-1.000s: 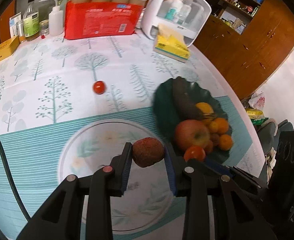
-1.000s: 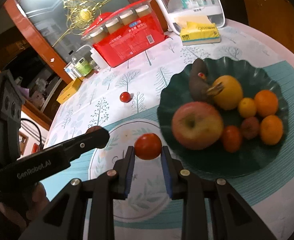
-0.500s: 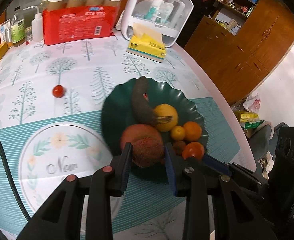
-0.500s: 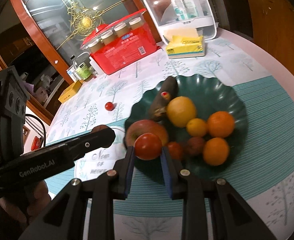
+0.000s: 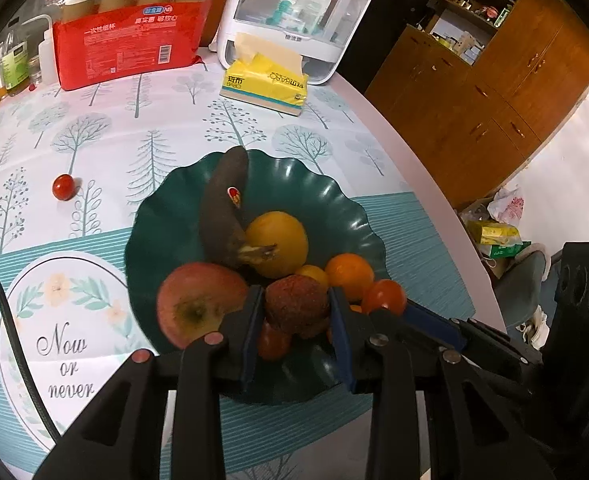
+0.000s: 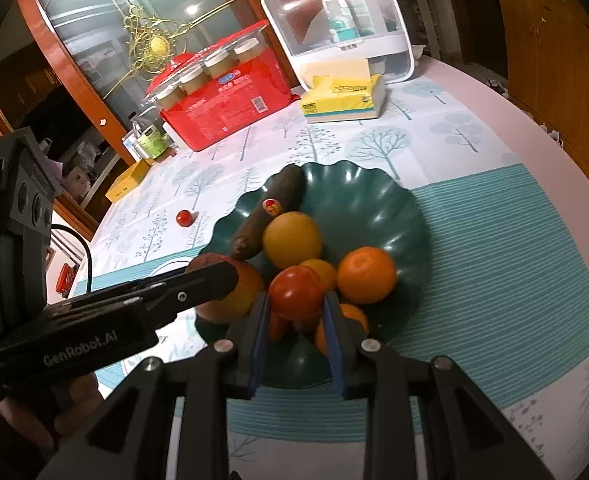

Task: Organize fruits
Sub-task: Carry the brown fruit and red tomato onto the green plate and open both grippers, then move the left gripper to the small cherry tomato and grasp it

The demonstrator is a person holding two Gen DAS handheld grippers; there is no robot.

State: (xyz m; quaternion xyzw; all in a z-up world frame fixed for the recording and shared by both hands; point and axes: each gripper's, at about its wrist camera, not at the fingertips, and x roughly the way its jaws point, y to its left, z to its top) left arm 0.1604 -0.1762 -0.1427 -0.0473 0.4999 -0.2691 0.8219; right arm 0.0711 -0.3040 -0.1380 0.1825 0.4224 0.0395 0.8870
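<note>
Both grippers have swung over from the round placemat print to sit right above the near edge of the green plate [image 5: 346, 200] since a second ago, each carrying the same fruit as before. The left gripper [image 5: 296, 316] is clamped on a bumpy brown-red lychee [image 5: 296, 306], its blue pads pressed against both sides of it. The right gripper [image 6: 296, 314] has a red tomato [image 6: 296, 293] pinched between its fingers in the same way.

The plate is pretty crowded: a big apple [image 5: 198, 304] sits just left of the lychee, a blackened banana [image 5: 224, 208] lies across the back, leaning on a yellow orange [image 5: 278, 242], and a tangerine [image 5: 349, 271] plus a few smaller fruits are packed right under the fingertips. In the right wrist view the left gripper's body crosses in front of the apple.

One cherry tomato [image 5: 63, 187] sits alone on the tree-print tablecloth [image 5: 166, 128], well left of the plate. Further back are a yellow tissue pack [image 5: 264, 84], a red pack of cups [image 5: 126, 40] and a white storage box [image 5: 294, 12].
</note>
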